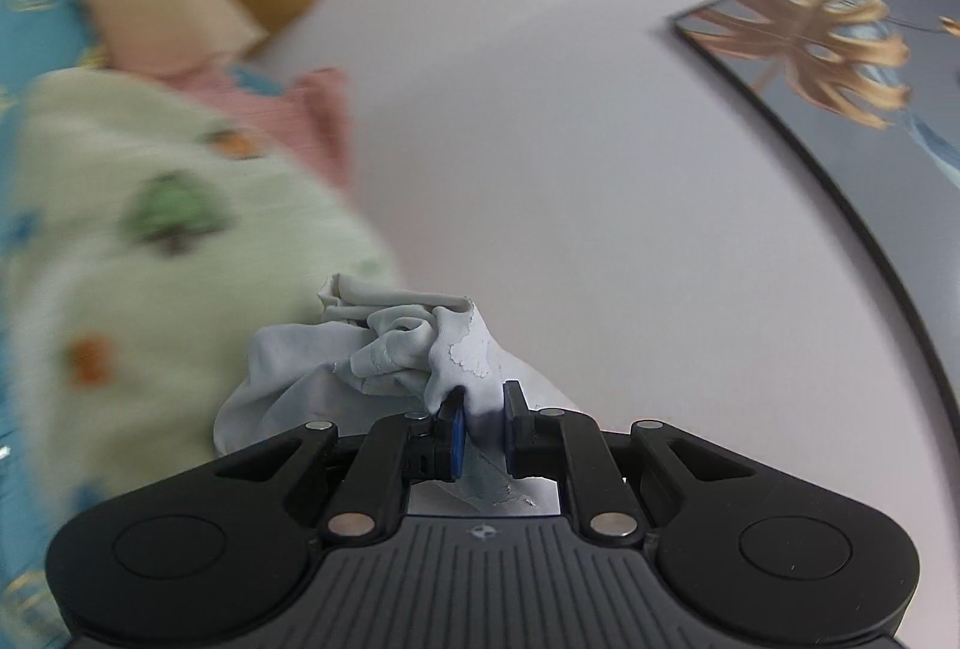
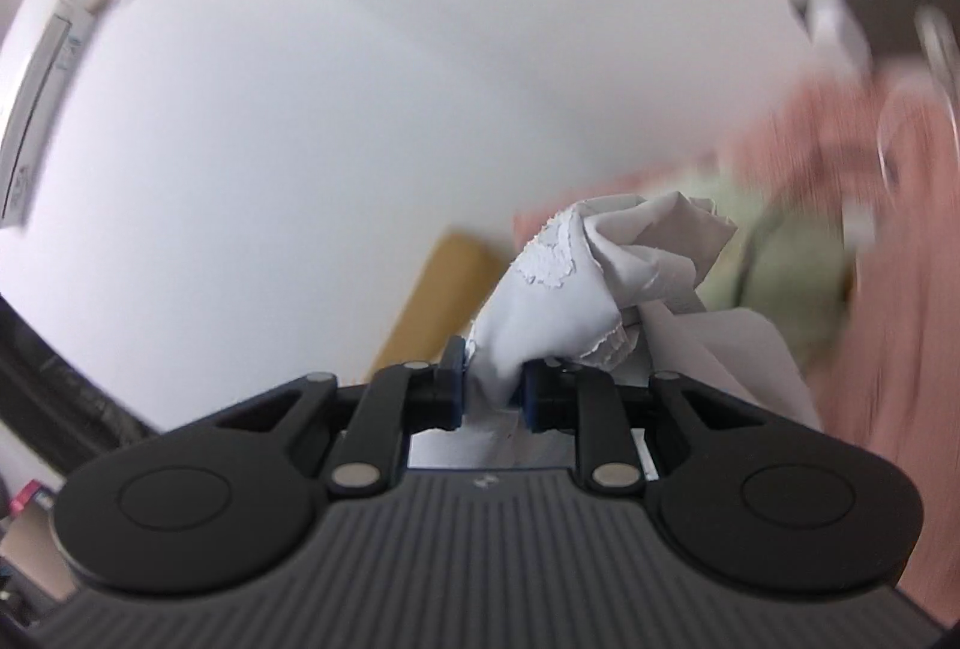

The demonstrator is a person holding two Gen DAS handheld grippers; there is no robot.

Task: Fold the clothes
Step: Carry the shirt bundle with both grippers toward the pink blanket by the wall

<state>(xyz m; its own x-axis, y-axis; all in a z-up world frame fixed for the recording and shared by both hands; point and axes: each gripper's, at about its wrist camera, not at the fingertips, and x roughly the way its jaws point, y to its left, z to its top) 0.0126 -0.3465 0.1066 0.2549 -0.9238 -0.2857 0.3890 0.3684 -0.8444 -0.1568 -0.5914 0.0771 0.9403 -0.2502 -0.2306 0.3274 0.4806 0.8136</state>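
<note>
My left hand-held gripper (image 1: 480, 424) is closed on a pale grey-blue garment (image 1: 396, 349). The cloth is pinched between the two blue pads (image 1: 457, 436) and it bunches up in crumpled folds just in front of them, with a small scalloped patch on the fabric near the grip. The rest of this garment hangs to the left of the fingers and a little strip of it comes out behind the pads, toward the body of the gripper.

My right hand-held gripper (image 2: 492, 388) is also closed on the same kind of pale cloth (image 2: 576, 277); here it looks almost white. The fabric rises from between the pads as a crumpled bundle and falls away to the right side. I cannot tell if both grippers hold one single piece, because neither view shows the other gripper.

Both cameras look upward to a white wall (image 1: 540, 109), so the garment is held in the air and not lying on a surface. In the left view, a light green fabric with small printed figures (image 1: 150, 241) is blurred at the left, with a pink cloth (image 1: 318, 121) behind it and a framed picture of golden leaves (image 1: 840, 61) on the wall at the right. In the right view, pink fabric (image 2: 900, 289) fills the right edge, blurred.
</note>
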